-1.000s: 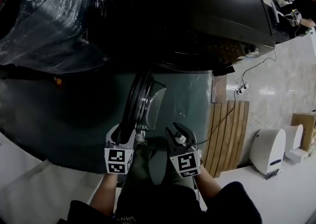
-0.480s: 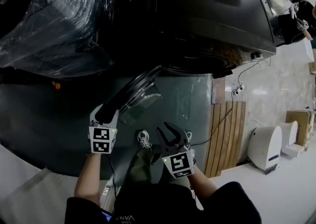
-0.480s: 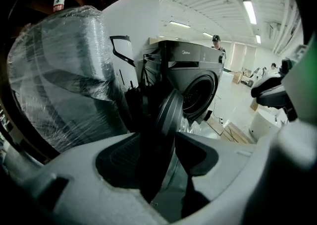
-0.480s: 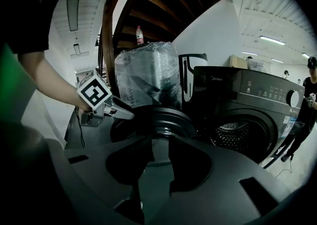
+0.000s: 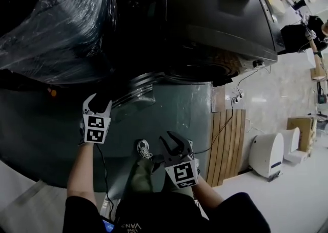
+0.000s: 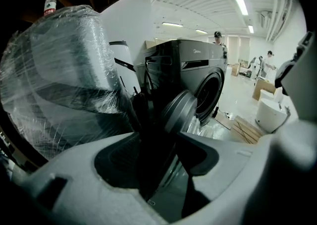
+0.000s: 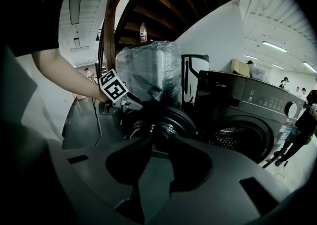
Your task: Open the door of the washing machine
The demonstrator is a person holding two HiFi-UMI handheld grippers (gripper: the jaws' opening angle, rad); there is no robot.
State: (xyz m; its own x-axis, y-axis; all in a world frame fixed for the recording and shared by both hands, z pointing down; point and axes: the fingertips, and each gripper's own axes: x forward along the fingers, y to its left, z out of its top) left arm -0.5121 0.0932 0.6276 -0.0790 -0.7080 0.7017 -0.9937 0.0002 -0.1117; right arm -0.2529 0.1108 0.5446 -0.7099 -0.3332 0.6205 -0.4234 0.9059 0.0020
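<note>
The dark washing machine [image 5: 220,16] stands at the top of the head view, its round door [image 5: 134,89] swung out to the left. My left gripper [image 5: 98,102] is shut on the door's outer rim. In the left gripper view the dark rim runs between the left gripper's [image 6: 158,144] jaws, with the door [image 6: 181,112] and the machine front [image 6: 203,78] beyond. My right gripper [image 5: 172,142] hangs lower, apart from the door, open and empty. The right gripper [image 7: 157,142] view shows the door [image 7: 171,122], the bare drum opening [image 7: 237,140] and the left gripper [image 7: 124,100].
A bulky appliance wrapped in clear plastic [image 5: 56,26] stands just left of the machine. A wooden pallet [image 5: 228,139], a cable with a power strip [image 5: 238,98] and a white unit [image 5: 266,152] lie to the right. The person's shoe [image 5: 144,150] is below the door.
The left gripper has moved left and away with the door rim, and the door has swung wider open. The right gripper has drifted a little to the left.
</note>
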